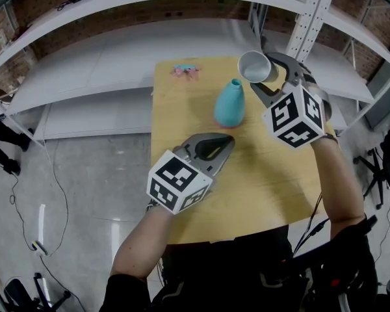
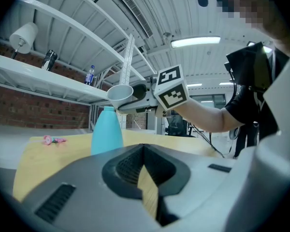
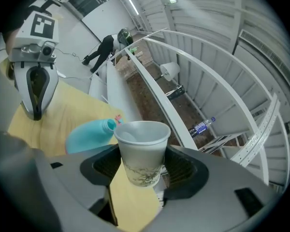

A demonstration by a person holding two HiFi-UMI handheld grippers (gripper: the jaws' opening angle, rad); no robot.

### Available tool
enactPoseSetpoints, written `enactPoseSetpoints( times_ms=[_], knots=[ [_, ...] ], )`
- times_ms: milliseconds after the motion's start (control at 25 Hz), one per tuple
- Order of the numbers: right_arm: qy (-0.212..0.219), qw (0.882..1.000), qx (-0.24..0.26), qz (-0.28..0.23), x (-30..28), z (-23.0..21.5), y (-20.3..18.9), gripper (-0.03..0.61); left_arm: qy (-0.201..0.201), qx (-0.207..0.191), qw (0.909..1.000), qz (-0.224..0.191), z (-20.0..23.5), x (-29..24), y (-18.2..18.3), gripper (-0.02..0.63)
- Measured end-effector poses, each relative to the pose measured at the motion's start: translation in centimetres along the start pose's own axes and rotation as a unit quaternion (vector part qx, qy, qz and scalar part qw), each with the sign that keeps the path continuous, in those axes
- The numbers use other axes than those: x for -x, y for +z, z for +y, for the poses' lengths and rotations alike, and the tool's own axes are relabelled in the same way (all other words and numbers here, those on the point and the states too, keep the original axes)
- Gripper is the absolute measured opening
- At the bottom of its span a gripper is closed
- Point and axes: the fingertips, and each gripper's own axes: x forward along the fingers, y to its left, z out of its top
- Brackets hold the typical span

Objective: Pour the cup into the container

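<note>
The right gripper (image 1: 263,77) is clamping its jaws on the white paper cup (image 1: 255,65), holding it just above and right of the mouth of the teal container (image 1: 230,103), which is standing upright on the wooden table (image 1: 273,181). The left gripper (image 1: 222,145) is hovering on the container's near side, jaws together, empty.

Small pink item (image 1: 185,70) near far edge of wooden table (image 1: 260,187)

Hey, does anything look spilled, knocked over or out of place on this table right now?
Nothing stands out. The teal container stands upright on the table, with no spill visible. The paper cup is held by the right gripper, close to the container's top.
</note>
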Motion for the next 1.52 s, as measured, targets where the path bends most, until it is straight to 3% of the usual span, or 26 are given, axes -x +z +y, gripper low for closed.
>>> enactPoseSetpoints(
  times_ms=[720, 1520],
  knots=[
    [-0.008, 0.998, 0.052, 0.016, -0.5, 0.7, 0.3, 0.287, 0.011, 0.001, 0.9999, 0.000, 0.3, 0.5, -0.1, 0.002],
    [-0.009, 0.997, 0.076, 0.020, -0.9, 1.1, 0.4, 0.287, 0.005, 0.000, 1.0000, -0.001, 0.1, 0.4, -0.1, 0.002]
  ],
)
